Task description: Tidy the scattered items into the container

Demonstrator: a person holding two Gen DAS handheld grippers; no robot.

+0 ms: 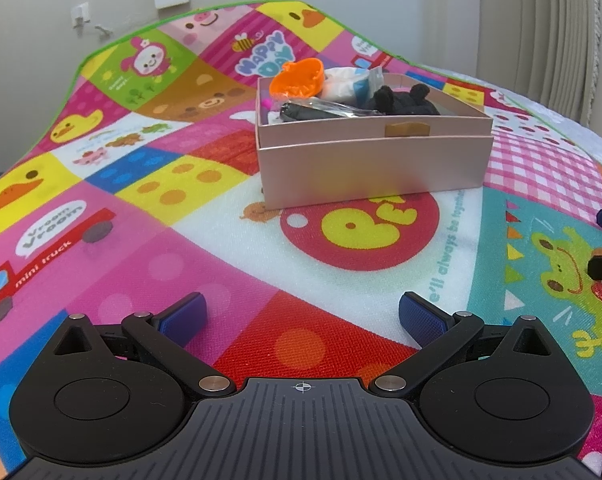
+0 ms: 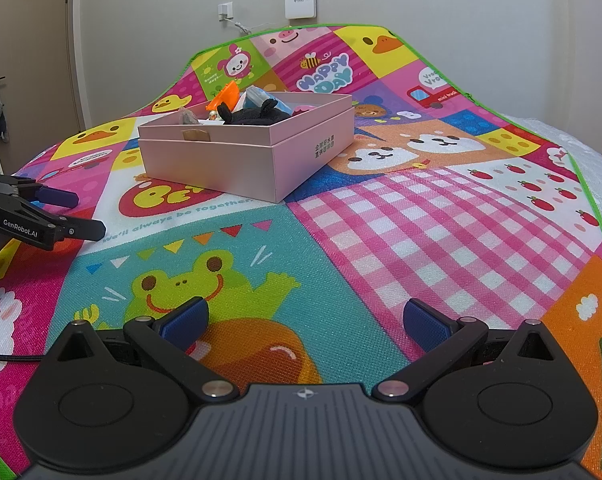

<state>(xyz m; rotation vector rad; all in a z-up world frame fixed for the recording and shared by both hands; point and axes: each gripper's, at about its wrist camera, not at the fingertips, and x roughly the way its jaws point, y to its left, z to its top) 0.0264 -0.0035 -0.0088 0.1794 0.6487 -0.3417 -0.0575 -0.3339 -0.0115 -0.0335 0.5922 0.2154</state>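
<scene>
A pink cardboard box (image 1: 373, 164) stands on the colourful play mat, also in the right wrist view (image 2: 229, 168). It holds an orange plastic piece (image 1: 299, 78), a white and blue packet (image 1: 349, 84), a black plush toy (image 1: 405, 100) and a dark wrapped item (image 1: 301, 112). My left gripper (image 1: 303, 316) is open and empty, low over the mat in front of the box. My right gripper (image 2: 305, 322) is open and empty, over the frog picture. The left gripper also shows at the left edge of the right wrist view (image 2: 77, 214).
The play mat (image 2: 441, 220) covers a bed with a green edge; a white bedspread (image 2: 581, 140) shows at the right. A wall with a socket and white device (image 2: 300, 1) is behind. A black cable (image 2: 9, 357) lies at the left.
</scene>
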